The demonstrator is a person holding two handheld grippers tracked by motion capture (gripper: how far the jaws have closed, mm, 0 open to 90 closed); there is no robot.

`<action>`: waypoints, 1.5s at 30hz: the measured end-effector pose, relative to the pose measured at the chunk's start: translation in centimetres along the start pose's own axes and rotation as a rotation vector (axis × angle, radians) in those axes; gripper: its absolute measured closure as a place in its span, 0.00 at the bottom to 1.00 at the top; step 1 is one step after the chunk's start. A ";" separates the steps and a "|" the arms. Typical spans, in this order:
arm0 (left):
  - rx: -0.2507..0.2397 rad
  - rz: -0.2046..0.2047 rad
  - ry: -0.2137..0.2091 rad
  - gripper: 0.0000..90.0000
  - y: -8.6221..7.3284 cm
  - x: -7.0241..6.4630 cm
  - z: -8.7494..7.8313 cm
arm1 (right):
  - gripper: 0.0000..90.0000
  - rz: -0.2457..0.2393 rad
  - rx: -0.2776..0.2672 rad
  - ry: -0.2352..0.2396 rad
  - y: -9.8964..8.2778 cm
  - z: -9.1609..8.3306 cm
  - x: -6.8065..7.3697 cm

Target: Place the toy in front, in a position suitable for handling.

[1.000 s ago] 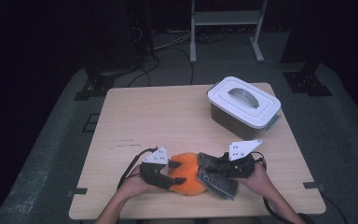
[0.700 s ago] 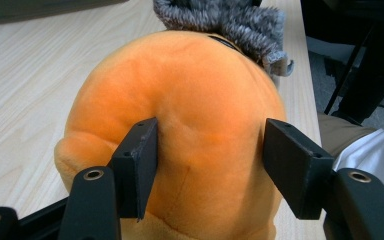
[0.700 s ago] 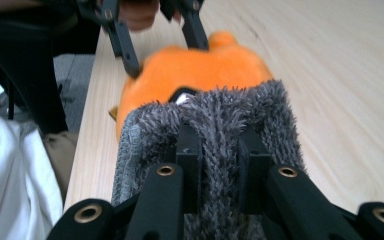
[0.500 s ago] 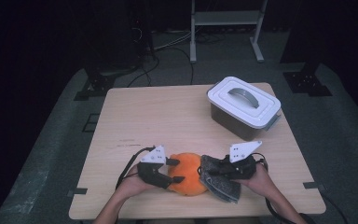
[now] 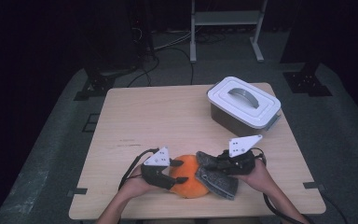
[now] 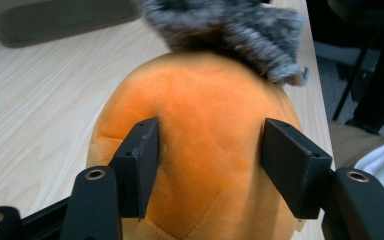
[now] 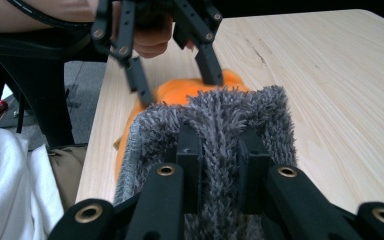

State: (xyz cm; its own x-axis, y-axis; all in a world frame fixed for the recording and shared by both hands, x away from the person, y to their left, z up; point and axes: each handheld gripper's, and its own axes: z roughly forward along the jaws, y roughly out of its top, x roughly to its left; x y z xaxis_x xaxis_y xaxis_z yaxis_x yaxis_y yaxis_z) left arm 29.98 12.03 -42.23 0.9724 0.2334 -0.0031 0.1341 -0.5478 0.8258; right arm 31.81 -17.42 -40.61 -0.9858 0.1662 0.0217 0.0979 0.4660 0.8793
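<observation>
Orange plush (image 5: 189,176): lies at the near edge of the table (image 5: 158,116), between both grippers.
Left gripper (image 5: 176,171): jaws just closing in, pressing the plush sides.
Right gripper (image 5: 209,164): jaws clamped on grey fuzzy cloth (image 5: 218,177), touching the plush.
Lidded box (image 5: 243,103): far right.

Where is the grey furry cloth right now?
In the high view the grey cloth lies near the table's front edge, right of centre, pinched in the right tool and touching the orange plush on its left.
</observation>
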 end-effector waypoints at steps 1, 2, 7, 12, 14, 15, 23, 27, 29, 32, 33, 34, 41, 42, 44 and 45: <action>0.006 0.007 -0.001 0.45 -0.1 -0.1 -0.1 | 0.84 -0.005 0.018 0.002 0.2 0.4 0.0; 0.008 0.010 -0.006 0.46 -0.2 -0.1 -0.2 | 0.84 -0.009 0.031 0.004 0.2 0.8 -0.1; 0.009 0.013 -0.017 0.46 -0.4 -0.2 -0.3 | 0.84 0.028 0.030 0.016 -1.1 0.5 -0.3; 0.011 0.016 -0.020 0.46 -0.4 -0.2 -0.2 | 0.84 0.080 0.077 -0.003 -3.2 -1.1 -0.1; 0.015 0.021 -0.018 0.46 -0.3 -0.2 -0.2 | 0.84 0.083 0.078 -0.006 -3.3 -1.3 -0.1; 0.016 0.021 -0.016 0.46 -0.3 -0.2 -0.2 | 0.84 0.082 0.074 -0.007 -3.1 -1.4 -0.2; 0.011 0.021 -0.015 0.46 -0.6 -0.1 -0.3 | 0.84 0.043 0.040 0.022 0.1 0.7 -1.2; 0.009 0.019 -0.016 0.46 -0.7 -0.1 -0.4 | 0.84 0.075 0.038 0.040 -0.3 1.0 -2.0; 0.008 0.020 -0.017 0.46 -0.7 -0.1 -0.3 | 0.84 0.097 0.044 0.033 -1.1 0.6 -2.1; 0.009 0.021 -0.017 0.46 -0.6 -0.1 -0.3 | 0.84 0.127 0.060 0.022 -2.4 -0.2 -2.1; 0.010 0.022 -0.015 0.46 -0.6 -0.1 -0.3 | 0.84 0.134 0.066 0.020 -2.7 -0.3 -2.1; 0.010 0.024 -0.015 0.46 -0.6 -0.2 -0.2 | 0.84 0.141 0.076 0.019 -3.2 -0.6 -2.1; 0.014 0.041 -0.021 0.46 -0.5 -0.4 -0.2 | 0.84 0.126 0.044 0.043 -1.2 -0.3 -2.6; 0.016 0.048 -0.023 0.46 -0.5 -0.4 -0.2 | 0.84 0.122 0.043 0.048 -0.7 0.1 -2.7; 0.020 0.051 -0.025 0.46 -0.5 -0.5 -0.2 | 0.84 0.111 0.051 0.065 0.1 1.0 -3.2; 0.021 0.050 -0.023 0.46 -0.5 -0.5 -0.3 | 0.84 0.112 0.061 0.073 0.3 1.4 -3.4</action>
State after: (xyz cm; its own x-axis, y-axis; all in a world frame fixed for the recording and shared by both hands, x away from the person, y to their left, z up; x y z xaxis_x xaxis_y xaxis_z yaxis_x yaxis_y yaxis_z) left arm 29.42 12.43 -42.52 0.9822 0.1864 0.0247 0.0887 -0.5750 0.8133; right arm 35.41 -16.60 -41.11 -0.9754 0.1570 0.1545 0.2134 0.5006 0.8389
